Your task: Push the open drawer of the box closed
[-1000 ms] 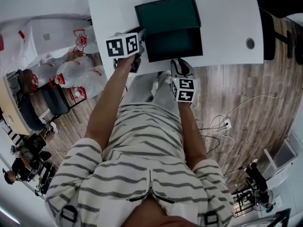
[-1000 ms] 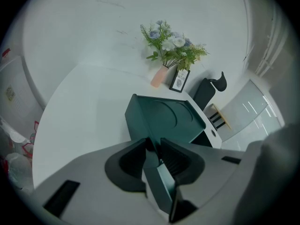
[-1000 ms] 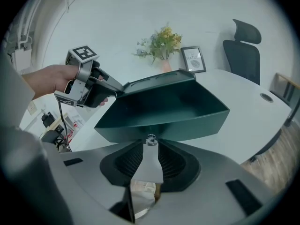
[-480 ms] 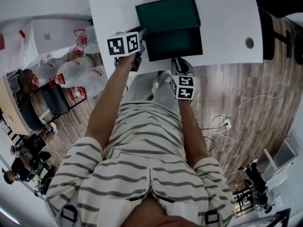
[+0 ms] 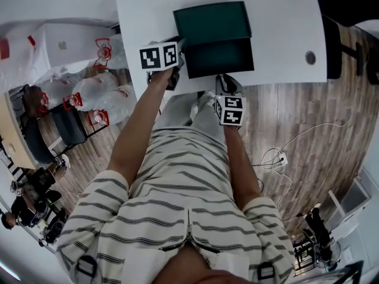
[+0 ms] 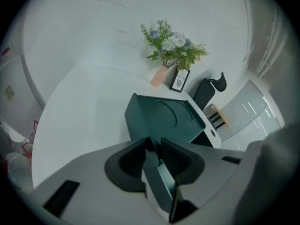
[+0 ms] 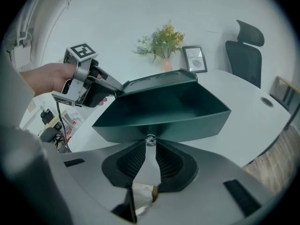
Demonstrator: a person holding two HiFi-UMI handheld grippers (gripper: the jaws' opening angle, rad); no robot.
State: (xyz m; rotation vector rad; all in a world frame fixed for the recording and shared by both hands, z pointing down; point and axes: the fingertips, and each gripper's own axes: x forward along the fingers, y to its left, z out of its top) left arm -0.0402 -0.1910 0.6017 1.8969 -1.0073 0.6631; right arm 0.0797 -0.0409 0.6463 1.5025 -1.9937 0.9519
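Note:
A dark green box [image 5: 212, 21] stands on the white table [image 5: 284, 28], its drawer [image 5: 218, 58] pulled out toward me. The drawer [image 7: 164, 107] is empty in the right gripper view. My left gripper [image 5: 177, 49] is at the box's near left corner, and its jaws [image 6: 153, 146] are shut on the box's green side wall [image 6: 164, 118]. My right gripper [image 5: 224, 80] meets the middle of the drawer front. Its jaws [image 7: 150, 143] are closed on the small silver knob [image 7: 150, 138].
A vase of flowers [image 6: 171, 46] and a small picture frame [image 6: 179, 80] stand at the table's far side behind the box. An office chair [image 7: 246, 48] is at the right. A cable hole [image 5: 310, 57] marks the table's right part. Bags [image 5: 89, 90] lie on the floor.
Both grippers keep their places at the box, and the drawer stands out as far as before. Only the head view has shifted a little.

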